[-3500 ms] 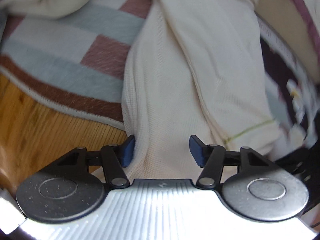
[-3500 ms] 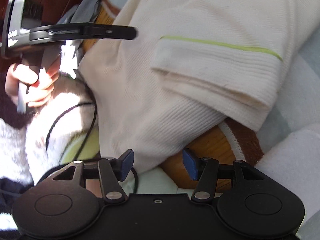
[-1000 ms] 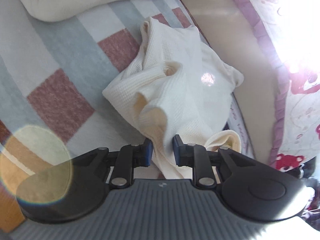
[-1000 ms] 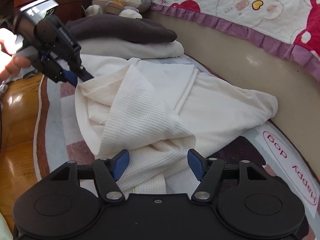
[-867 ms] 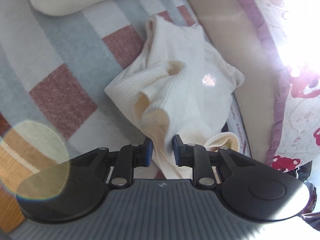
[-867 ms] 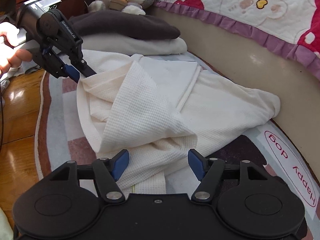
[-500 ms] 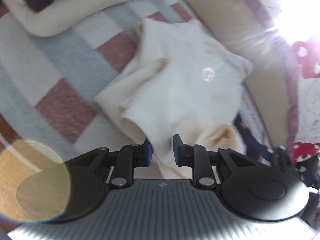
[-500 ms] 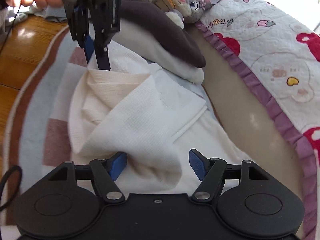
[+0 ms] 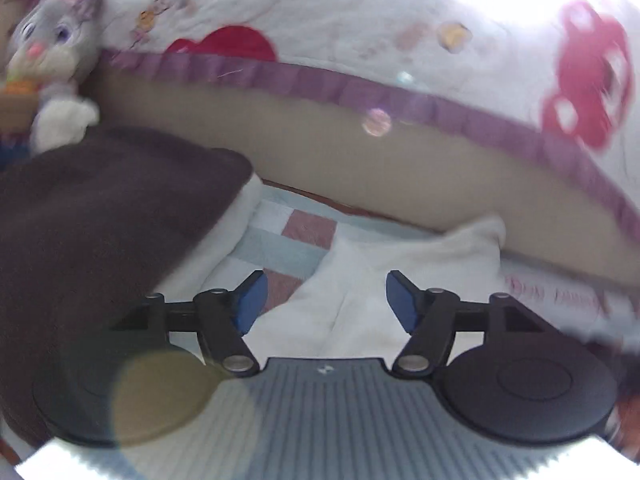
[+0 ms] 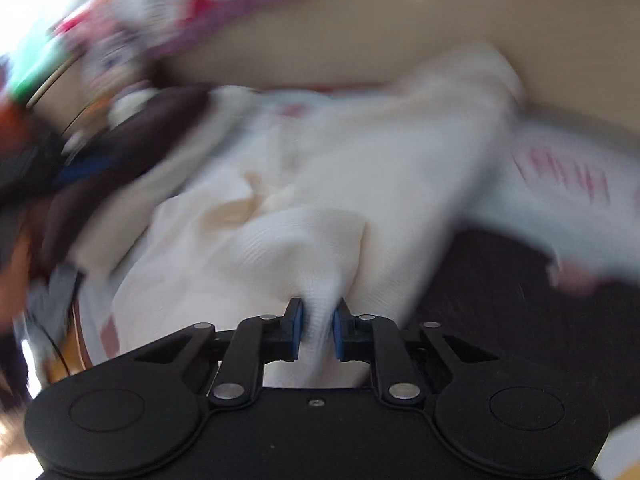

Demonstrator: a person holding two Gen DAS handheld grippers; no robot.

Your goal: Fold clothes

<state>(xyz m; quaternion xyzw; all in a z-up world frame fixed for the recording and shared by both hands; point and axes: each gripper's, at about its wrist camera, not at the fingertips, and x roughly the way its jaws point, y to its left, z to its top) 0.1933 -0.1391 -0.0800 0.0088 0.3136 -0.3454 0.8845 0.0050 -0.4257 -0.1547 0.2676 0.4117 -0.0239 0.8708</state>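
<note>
Cream garment (image 10: 304, 216), a soft waffle-knit top, lies crumpled on a checked rug (image 9: 288, 240) beside the tan base of a bed. Your right gripper (image 10: 317, 330) has just been closing, and its blue pads now pinch a raised ridge of the cloth between them. Your left gripper (image 9: 322, 300) has just been opening; its jaws stand wide apart with nothing pressed between them, though the garment's pale edge shows beyond and below.

To fold well from here, draw the pinched ridge across slowly so the loose layers beneath do not drag along (the knit looks limp and likely to bunch). Judging by the rumpled heap, the folding is early; flattening comes first. Bring the freed left gripper to an opposite edge or corner so that you can pull the fabric taut.

Textures: the garment is ribbed, matte and thick. A dark brown folded cloth (image 9: 100, 216), fuzzy-looking, sits to the left on a pale one. A grey plush rabbit (image 9: 48, 56) rests behind it. The quilt (image 9: 360, 20) above is white with red motifs and a purple ruffle. Both views are blurred.
</note>
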